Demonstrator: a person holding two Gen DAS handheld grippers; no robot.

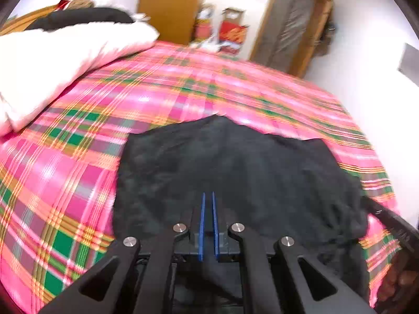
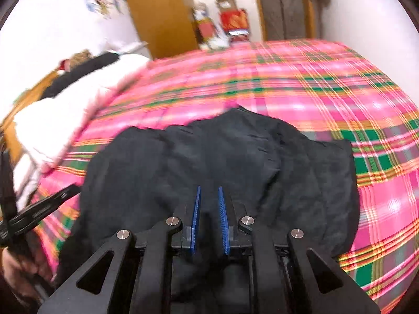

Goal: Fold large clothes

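A black garment [image 1: 235, 157] [image 2: 209, 151] lies spread on a bed with a pink plaid cover [image 1: 78, 162] [image 2: 340, 91]. Its near edge runs up under both grippers. My left gripper [image 1: 208, 195] has its blue pads pressed together at the garment's near left part, with dark cloth pinched between them. My right gripper [image 2: 209, 188] is shut on a thicker bunch of the same cloth, so a narrow gap filled with black fabric shows between its pads. Each gripper shows at the other view's edge: the right gripper [image 1: 379, 212] and the left gripper [image 2: 52, 198], with a hand [image 2: 15, 264] on it.
A white quilt [image 1: 65, 52] [image 2: 65, 120] with a dark item on top lies along the bed's left side. Beyond the bed stand a wooden door [image 1: 170, 5], red packages [image 1: 233, 31] on the floor and a second doorway [image 1: 290, 26]. The plaid cover stretches beyond and right of the garment.
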